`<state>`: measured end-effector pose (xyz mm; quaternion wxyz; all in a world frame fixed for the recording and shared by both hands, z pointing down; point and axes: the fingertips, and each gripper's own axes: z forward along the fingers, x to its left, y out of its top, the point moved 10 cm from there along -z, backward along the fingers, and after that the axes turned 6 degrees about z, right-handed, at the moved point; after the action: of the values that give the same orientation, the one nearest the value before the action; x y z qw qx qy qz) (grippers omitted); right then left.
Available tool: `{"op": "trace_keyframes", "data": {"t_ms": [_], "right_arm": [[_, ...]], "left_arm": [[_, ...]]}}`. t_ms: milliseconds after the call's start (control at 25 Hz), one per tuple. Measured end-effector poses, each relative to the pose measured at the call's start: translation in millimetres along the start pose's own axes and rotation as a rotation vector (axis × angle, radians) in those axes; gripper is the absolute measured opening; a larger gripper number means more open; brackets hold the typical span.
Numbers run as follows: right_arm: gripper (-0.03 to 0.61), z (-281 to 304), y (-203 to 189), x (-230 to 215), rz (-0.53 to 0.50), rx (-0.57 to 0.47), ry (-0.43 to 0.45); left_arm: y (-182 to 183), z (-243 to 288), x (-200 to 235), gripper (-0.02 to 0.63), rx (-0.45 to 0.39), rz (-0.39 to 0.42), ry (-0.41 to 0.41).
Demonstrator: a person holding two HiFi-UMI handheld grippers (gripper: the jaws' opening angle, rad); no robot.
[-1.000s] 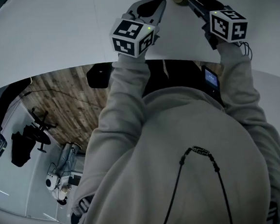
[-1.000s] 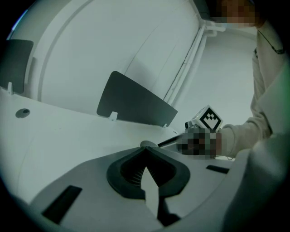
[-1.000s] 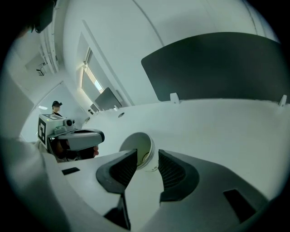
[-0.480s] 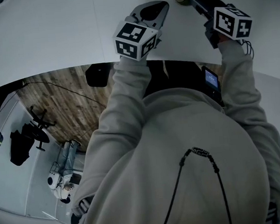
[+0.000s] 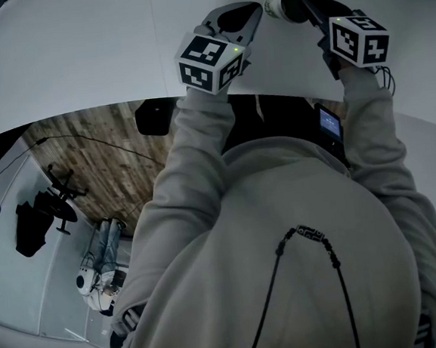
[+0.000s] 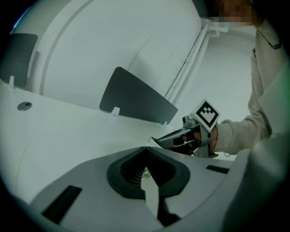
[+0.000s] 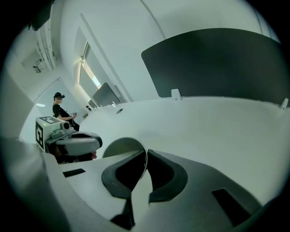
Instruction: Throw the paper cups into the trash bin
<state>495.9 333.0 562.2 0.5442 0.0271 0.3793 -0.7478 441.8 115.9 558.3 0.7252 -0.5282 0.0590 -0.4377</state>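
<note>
A person leans over a white table (image 5: pixel 79 60). The right gripper (image 5: pixel 300 7), its 2 jaws just closing, pinches the thin wall of 1 paper cup (image 5: pixel 278 6), which is tipped on the table's far side, probably ready for carrying off. The left gripper (image 5: pixel 251 11) hovers over the table beside the cup, jaws together on nothing, seemingly kept clear; no trash bin shows.

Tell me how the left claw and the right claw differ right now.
The left claw is shut on nothing; the right claw has just closed and pinches the paper cup's wall. The left claw's tips meet; the right claw's are parted by that wall. Both reach over the white table.
</note>
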Motion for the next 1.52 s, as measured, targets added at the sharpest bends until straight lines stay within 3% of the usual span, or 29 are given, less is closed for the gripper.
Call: {"op": "trace_keyframes", "data": {"t_ms": [360, 680, 1000, 1320, 1520], "right_arm": [[0.040, -11.7, 12.1, 15.2, -0.028, -0.041, -0.014], [0.040, -59.7, 27.5, 55.8, -0.086, -0.172, 0.022], [0.040, -123.6, 86.0, 91.4, -0.177, -0.354, 0.014], [0.040, -202.0, 145.4, 114.5, -0.243, -0.491, 0.022], [0.038, -229.1, 159.4, 114.7, -0.302, -0.547, -0.009]], "left_arm": [[16.6, -14.6, -0.1, -0.005, -0.018, 0.042, 0.006], [46.4, -54.8, -22.7, -0.006, -0.095, 0.139, 0.044], [124.6, -90.3, -34.4, -0.006, -0.226, 0.275, 0.059], [214.6, -123.5, -59.5, -0.005, -0.293, 0.443, 0.090], [236.3, -124.8, -77.4, -0.005, -0.315, 0.574, 0.118]]}}
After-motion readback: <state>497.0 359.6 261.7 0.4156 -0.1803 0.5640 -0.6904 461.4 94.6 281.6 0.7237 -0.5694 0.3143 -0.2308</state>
